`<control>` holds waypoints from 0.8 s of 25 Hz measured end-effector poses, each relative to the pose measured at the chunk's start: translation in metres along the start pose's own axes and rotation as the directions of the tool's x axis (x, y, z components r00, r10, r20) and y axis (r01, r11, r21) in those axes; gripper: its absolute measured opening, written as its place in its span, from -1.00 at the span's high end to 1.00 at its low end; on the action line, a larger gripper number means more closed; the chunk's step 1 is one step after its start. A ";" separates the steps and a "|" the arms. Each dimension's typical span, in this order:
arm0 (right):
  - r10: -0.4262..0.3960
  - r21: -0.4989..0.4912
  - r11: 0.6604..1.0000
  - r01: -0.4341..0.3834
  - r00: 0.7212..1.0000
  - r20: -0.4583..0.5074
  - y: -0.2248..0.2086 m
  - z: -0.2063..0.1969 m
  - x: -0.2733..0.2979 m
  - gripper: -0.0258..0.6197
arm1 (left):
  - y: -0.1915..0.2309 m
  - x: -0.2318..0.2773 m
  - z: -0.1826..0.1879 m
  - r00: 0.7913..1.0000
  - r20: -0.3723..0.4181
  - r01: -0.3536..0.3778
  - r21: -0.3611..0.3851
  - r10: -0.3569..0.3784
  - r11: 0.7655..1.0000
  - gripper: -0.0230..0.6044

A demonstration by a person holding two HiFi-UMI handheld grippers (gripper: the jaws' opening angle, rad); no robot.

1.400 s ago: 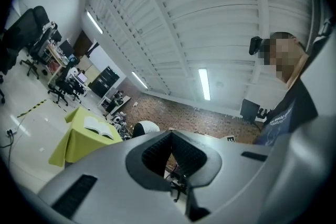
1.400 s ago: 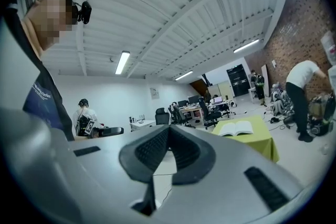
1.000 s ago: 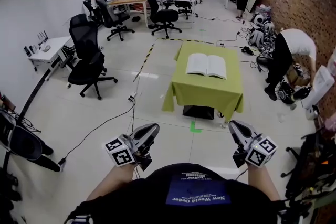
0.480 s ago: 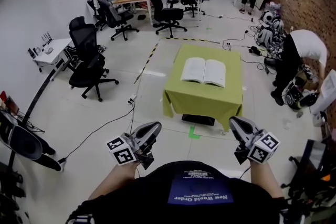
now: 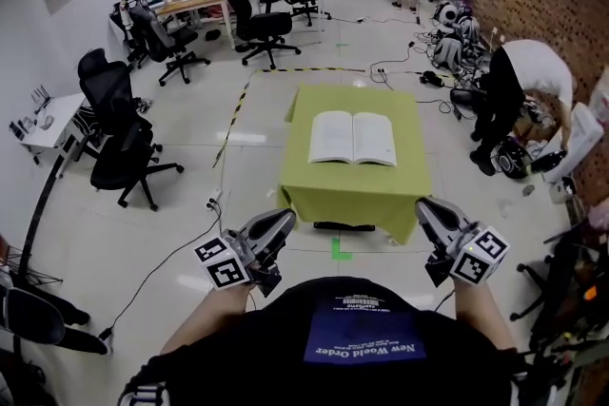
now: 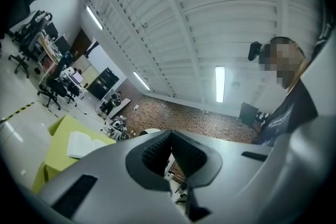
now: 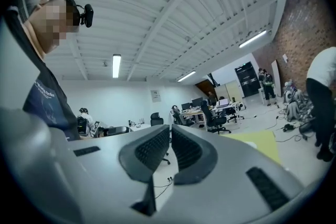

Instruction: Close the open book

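An open book (image 5: 353,138) lies flat, white pages up, in the middle of a small table with a yellow-green cloth (image 5: 350,188), some way ahead of me. My left gripper (image 5: 277,225) is held low at the left, short of the table's front edge, jaws shut and empty. My right gripper (image 5: 426,209) is at the right, also short of the table, its jaws together with nothing in them. The left gripper view has its shut jaws (image 6: 169,152) in front, with the book (image 6: 84,143) far off at lower left. The right gripper view shows its closed jaws (image 7: 170,147) and a corner of the cloth (image 7: 262,144).
Black office chairs (image 5: 119,152) stand at the left, and desks with monitors (image 5: 195,0) at the back. A person in white (image 5: 519,76) bends over by the brick wall at the right, among bags and cables. Black-yellow tape (image 5: 233,109) and a floor cable (image 5: 171,257) cross the tiles.
The table and book have come nearer and lower in the head view as I walked forward. Both grippers keep their pose in front of my body, still shut.
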State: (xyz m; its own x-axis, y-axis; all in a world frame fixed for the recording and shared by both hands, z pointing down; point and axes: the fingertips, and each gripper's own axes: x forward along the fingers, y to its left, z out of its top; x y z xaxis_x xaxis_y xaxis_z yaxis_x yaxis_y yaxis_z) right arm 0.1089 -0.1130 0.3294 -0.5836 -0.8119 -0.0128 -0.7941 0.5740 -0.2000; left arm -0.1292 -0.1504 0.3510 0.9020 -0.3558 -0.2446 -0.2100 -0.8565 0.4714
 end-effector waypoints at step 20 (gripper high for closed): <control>-0.033 0.030 0.999 0.033 0.999 -0.013 -0.110 0.009 0.130 0.96 | 0.158 0.072 0.044 0.998 -0.068 0.001 -0.029 -0.003 1.000 0.90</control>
State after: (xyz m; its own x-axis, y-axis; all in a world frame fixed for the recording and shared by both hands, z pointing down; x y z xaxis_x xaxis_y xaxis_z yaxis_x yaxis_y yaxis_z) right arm 0.1222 -0.2831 0.3409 -0.5596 -0.8288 0.0066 -0.8074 0.5433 -0.2301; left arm -0.1140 -0.3283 0.3706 0.9262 -0.3267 -0.1881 -0.1977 -0.8458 0.4955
